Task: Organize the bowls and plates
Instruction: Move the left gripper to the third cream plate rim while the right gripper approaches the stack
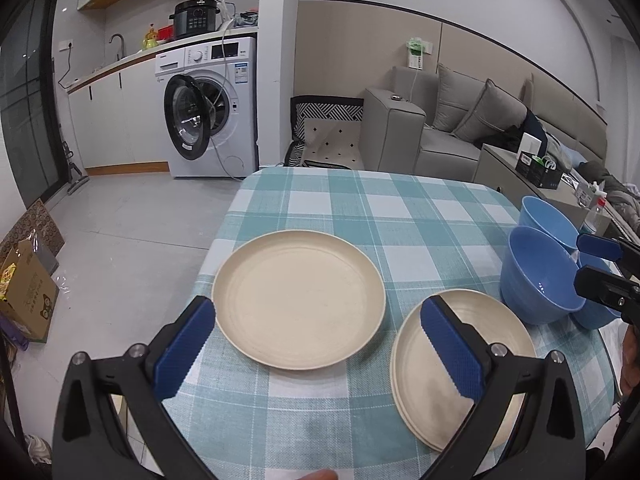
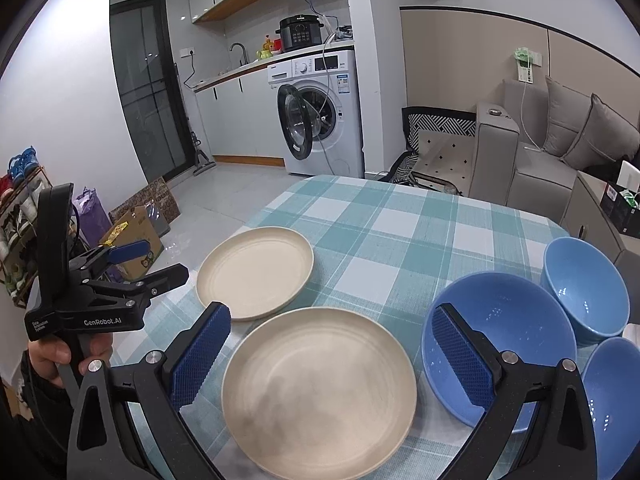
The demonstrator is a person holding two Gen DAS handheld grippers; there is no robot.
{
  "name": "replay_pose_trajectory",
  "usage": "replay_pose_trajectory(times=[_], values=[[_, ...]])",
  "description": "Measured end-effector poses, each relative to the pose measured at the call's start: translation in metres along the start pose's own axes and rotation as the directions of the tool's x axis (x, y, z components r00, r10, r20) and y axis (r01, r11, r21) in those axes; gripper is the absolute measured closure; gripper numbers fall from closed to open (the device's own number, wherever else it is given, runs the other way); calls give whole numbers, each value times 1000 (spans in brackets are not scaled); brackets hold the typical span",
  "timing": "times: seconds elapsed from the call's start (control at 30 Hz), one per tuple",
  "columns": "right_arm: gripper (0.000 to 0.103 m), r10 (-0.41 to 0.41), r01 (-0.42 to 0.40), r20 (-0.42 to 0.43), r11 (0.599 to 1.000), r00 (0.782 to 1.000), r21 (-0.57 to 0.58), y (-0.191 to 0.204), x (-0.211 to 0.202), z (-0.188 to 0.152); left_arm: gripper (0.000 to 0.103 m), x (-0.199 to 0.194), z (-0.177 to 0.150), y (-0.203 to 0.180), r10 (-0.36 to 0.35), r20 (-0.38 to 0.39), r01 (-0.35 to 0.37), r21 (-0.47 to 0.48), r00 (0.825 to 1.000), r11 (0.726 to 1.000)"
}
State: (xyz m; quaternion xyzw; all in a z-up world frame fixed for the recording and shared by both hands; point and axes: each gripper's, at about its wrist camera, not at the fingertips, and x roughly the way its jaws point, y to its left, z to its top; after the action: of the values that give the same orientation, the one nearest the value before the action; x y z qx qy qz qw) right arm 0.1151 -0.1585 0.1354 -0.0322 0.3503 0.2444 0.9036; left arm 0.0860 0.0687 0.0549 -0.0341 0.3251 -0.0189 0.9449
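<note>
A single cream plate (image 1: 298, 298) (image 2: 254, 274) lies on the checked table. To its right is a stack of cream plates (image 1: 452, 364) (image 2: 320, 388). Three blue bowls stand at the right: a near one (image 1: 538, 276) (image 2: 500, 356), a far one (image 1: 546, 222) (image 2: 584, 286), and a third (image 2: 612, 408) at the edge. My left gripper (image 1: 314, 348) is open and empty, above the near edge of the single plate; it also shows in the right wrist view (image 2: 156, 258). My right gripper (image 2: 330, 356) is open and empty, over the plate stack; it also shows in the left wrist view (image 1: 592, 260).
The table (image 1: 400, 216) has a teal checked cloth; its left edge drops to the floor. Cardboard boxes (image 1: 28, 292) sit on the floor at the left. A washing machine (image 1: 212, 108) with its door open stands behind, a grey sofa (image 1: 452, 128) at the back right.
</note>
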Motion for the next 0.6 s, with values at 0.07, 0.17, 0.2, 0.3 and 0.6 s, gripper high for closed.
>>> replay_pose_trajectory(times=[0.07,0.17,0.2,0.3,0.6], values=[[1,-3,3,-6,1000,1000,-1,3,3,4,0,1,3,3,5,4,-5,-5,1000,1000],[1,-3,3,-7,1000,1000,-5,7,7,11,0,2,7,6,14,13,-14,-7,1000,1000],[1,-4,3,-9,1000,1000,-8,9,8,13,0,2,8,8,16,16,-16,-12,1000,1000],[1,-3,3,-14,1000,1000,-12,12,12,17,0,4,11,12,18,19,-18,-19,1000,1000],[1,1,-2,-36,1000,999,-23,25,28,33,0,18,11,29,64,0,-64,-58,998,996]])
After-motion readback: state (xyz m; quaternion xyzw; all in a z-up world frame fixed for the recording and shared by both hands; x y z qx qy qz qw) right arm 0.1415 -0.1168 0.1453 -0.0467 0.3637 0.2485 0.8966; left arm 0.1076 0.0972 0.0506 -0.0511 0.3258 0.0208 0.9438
